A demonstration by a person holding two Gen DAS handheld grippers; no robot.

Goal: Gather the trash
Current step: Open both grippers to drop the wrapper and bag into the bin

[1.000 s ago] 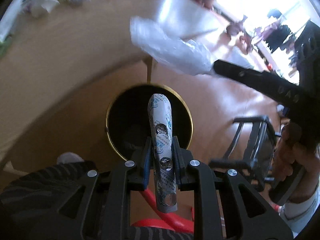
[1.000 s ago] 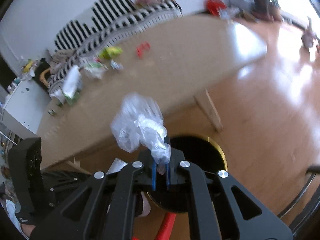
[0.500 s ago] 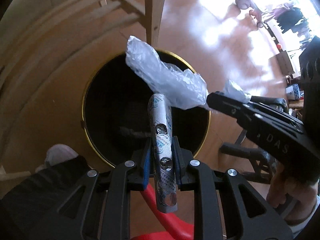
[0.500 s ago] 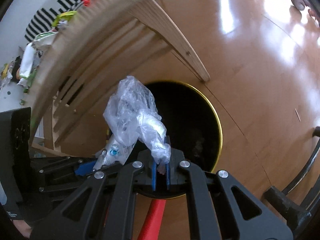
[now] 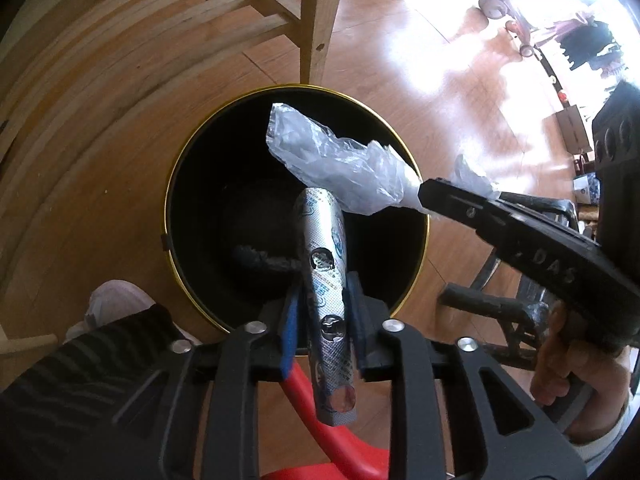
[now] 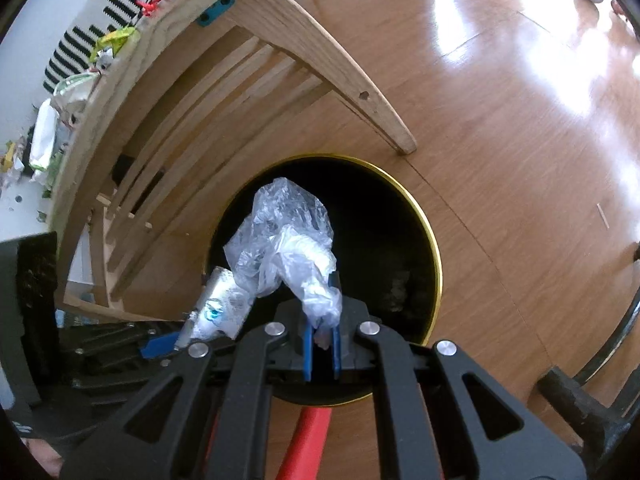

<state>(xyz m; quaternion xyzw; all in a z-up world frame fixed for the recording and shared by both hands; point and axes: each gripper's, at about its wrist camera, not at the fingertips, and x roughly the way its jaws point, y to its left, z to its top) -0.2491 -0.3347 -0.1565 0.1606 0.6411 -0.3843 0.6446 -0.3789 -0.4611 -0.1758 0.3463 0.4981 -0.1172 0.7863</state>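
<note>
**Two claws, two bits of trash, one bin**

There are two claws, and each one is holding one piece of trash over one round black bin (image 5: pixel 200 216) with a gold rim. The bin is standing on the wooden floor (image 6: pixel 520 160), just beside a leg of the wooden counter (image 6: pixel 320 40).

The left claw (image 5: pixel 322 308) is pinching one silver pill pack (image 5: pixel 326 280) between its blue pads. The pack is long and thin. Its long side is running straight along the claw's fingers, and its far end is pointing out over the dark mouth of the bin. Its near end is sticking back past the pads.

The right claw (image 6: pixel 320 344) is pinching one crumpled clear plastic bag (image 6: pixel 284 240) by its twisted end. In the left view this claw (image 5: pixel 430 196) is reaching in from the right, and the bag (image 5: pixel 340 168) is lying sideways, with its loose end pointing left over the bin. The bag is hanging just above the tip of the pill pack.

More wrappers (image 6: pixel 68 92) are lying up on the counter; I cannot count them
</note>
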